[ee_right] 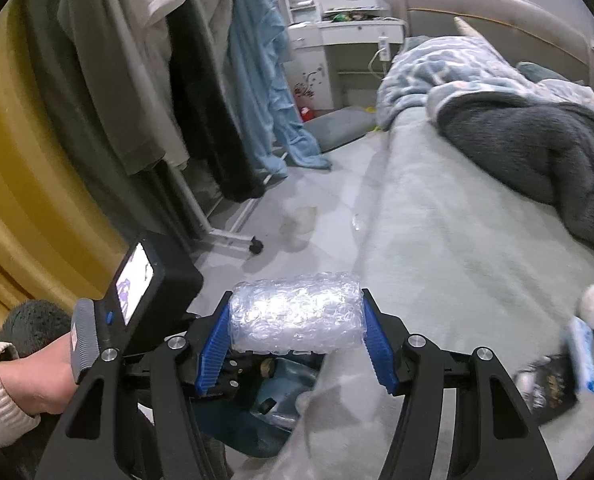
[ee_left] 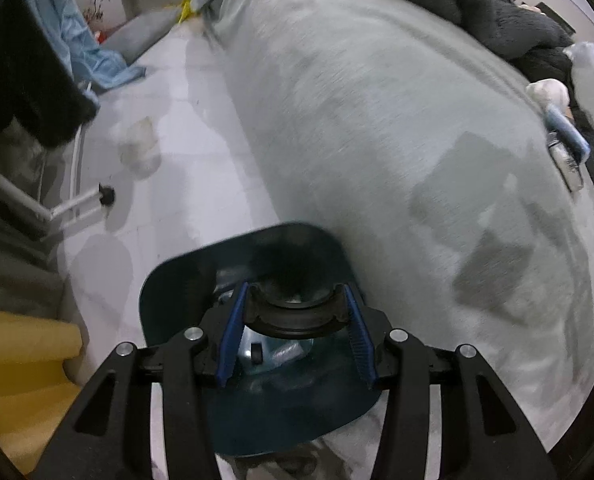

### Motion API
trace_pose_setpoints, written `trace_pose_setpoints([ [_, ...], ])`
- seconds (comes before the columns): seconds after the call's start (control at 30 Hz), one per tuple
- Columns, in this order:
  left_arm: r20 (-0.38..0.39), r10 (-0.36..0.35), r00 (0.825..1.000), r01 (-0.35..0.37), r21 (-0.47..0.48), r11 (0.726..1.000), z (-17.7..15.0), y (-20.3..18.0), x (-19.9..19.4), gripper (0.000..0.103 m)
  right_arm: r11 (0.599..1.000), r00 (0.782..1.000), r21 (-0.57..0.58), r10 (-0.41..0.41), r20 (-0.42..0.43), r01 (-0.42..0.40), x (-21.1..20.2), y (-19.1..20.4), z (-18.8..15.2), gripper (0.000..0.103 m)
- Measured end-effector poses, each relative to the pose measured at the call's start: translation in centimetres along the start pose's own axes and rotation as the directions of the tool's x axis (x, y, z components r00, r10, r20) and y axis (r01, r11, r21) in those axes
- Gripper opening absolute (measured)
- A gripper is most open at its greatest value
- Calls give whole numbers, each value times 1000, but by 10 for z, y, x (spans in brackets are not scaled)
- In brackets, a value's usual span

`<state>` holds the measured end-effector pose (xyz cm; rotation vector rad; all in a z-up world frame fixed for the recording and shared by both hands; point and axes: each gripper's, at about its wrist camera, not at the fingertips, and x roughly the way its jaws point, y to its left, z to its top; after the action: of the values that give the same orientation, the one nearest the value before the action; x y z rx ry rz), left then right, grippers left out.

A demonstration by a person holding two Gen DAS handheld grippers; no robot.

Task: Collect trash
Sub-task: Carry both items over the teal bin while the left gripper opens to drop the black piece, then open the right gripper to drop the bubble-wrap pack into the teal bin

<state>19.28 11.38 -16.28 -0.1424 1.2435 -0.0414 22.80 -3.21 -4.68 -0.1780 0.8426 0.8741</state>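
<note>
My left gripper (ee_left: 295, 298) is shut on the black rim piece of a dark teal trash bin (ee_left: 169, 300), which hangs below it beside the bed; some trash lies inside. My right gripper (ee_right: 295, 314) is shut on a roll of clear bubble wrap (ee_right: 295, 316) and holds it above the bed's edge, over the same bin (ee_right: 233, 420). A crumpled clear plastic piece (ee_right: 303, 216) lies on the floor ahead, and it also shows in the left wrist view (ee_left: 141, 148). On the bed at the right lie a dark wrapper (ee_right: 549, 392) and a blue-and-white packet (ee_right: 583, 354).
A grey bed cover (ee_left: 377, 140) fills the right side, with a dark fleece blanket (ee_right: 537, 140) on it. A clothes rack (ee_right: 233, 240) with hanging clothes and a yellow curtain (ee_right: 17, 160) stand at the left. A white desk (ee_right: 337, 32) is at the back.
</note>
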Motion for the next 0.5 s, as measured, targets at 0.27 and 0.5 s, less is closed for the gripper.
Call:
trace_pose_setpoints([
  [0.27, -73, -21, 997, 17, -52, 999, -16, 32, 11, 51, 999, 998, -28, 26, -62, -28, 33, 17, -2, 62],
  [0.5, -110, -31, 993, 23, -76, 997, -21, 52, 13, 58, 999, 992, -37, 25, -125, -29, 61, 21, -10, 62],
])
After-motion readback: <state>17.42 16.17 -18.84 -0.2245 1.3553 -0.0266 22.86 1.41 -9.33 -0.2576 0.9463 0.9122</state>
